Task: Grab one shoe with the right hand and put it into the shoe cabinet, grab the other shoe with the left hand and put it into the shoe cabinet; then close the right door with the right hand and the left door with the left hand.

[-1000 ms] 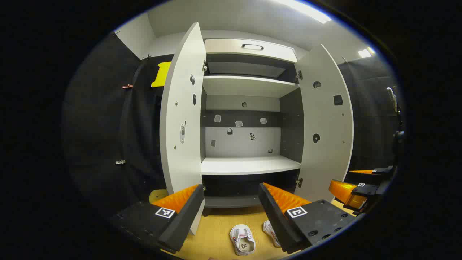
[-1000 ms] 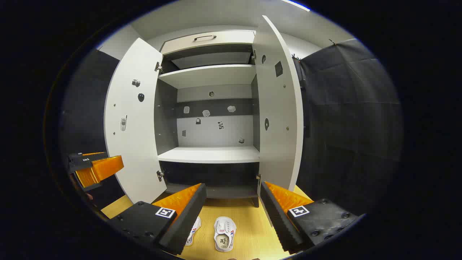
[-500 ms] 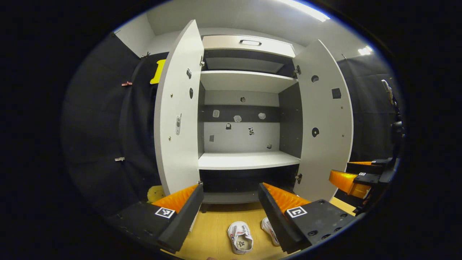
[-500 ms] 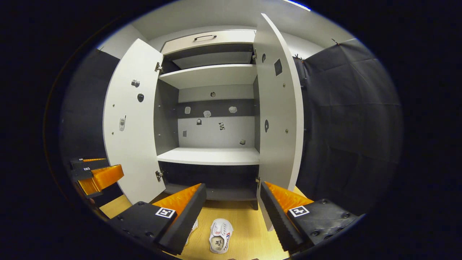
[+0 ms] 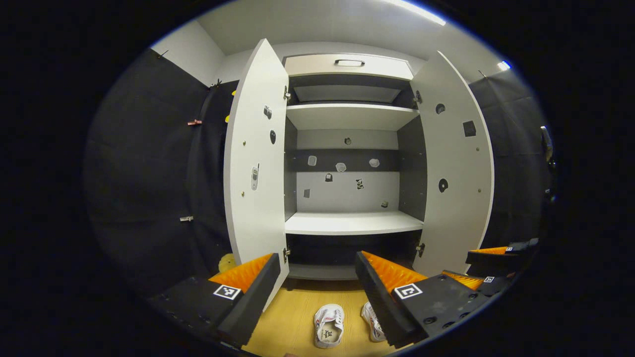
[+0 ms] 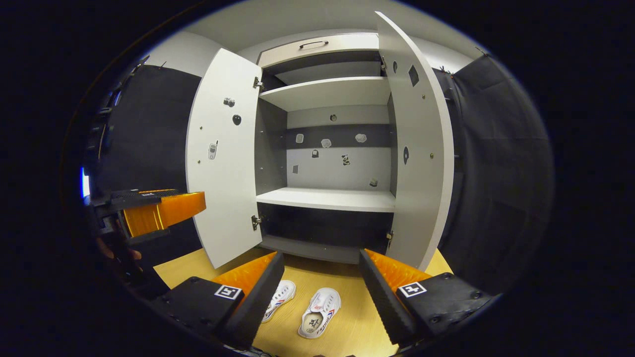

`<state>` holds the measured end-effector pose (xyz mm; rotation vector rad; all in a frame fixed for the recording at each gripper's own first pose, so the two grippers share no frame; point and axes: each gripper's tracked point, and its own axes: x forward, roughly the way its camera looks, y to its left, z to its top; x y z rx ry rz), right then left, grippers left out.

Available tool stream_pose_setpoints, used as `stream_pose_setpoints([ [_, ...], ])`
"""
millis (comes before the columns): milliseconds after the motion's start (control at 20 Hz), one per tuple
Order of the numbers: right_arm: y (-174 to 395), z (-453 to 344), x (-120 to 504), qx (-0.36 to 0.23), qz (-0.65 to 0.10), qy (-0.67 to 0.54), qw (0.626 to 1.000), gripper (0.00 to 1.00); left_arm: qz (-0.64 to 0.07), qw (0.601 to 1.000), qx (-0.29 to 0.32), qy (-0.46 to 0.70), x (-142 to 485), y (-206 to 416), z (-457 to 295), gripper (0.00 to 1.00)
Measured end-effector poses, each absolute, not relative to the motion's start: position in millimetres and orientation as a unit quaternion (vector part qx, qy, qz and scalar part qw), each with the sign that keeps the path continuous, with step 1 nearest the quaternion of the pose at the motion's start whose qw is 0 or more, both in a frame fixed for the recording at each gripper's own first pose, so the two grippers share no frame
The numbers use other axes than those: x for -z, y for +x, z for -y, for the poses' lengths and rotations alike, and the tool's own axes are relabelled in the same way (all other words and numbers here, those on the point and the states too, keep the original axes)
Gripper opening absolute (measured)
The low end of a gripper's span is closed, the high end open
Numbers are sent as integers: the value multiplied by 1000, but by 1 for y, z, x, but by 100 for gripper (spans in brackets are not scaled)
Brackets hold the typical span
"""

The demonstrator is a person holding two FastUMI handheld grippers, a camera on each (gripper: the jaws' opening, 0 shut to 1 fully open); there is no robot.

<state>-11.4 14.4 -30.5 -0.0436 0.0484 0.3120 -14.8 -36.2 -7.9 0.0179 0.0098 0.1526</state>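
Change since a second ago: both cameras have swung, most of all the right one, so the cabinet sits further right in the right gripper view and both shoes lie clear between that claw's fingers; one was half hidden before.
Left gripper view, room: a white cabinet (image 5: 347,148) stands on a yellow wooden floor (image 5: 292,317) with both doors wide open and black cloth on either side.
Left gripper view, claw: the left claw (image 5: 317,277) hangs open, holding nothing.
Left gripper view, shoes: a white shoe (image 5: 328,326) lies on the floor before the cabinet, its mate (image 5: 371,322) just beside it, half behind the claw's finger.
Left gripper view, extra: the right claw (image 5: 488,263) shows at the right edge.
Right gripper view, claw: the right claw (image 6: 321,277) is spread open and empty above the shoes.
Right gripper view, shoes: shoe (image 6: 320,320) and mate (image 6: 280,300) are white with red and blue marks, toes toward the cabinet (image 6: 327,148).
Right gripper view, extra: the left claw (image 6: 158,210) appears at the left, beside the left door (image 6: 223,158).
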Motion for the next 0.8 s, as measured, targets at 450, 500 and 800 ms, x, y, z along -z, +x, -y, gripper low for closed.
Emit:
stream_pose_setpoints([
  [450, -10, -18, 41, -115, -44, -29, 992, 98, -14, 999, -46, 1, 22, -9, 19, 96],
  [500, -8, -19, 47, -110, -53, -26, 992, 99, -16, 999, -44, 1, 24, -10, 15, 96],
  [800, 6, -36, 105, -95, -142, -16, 985, 99, -33, 999, -31, -5, 45, -14, -18, 96],
])
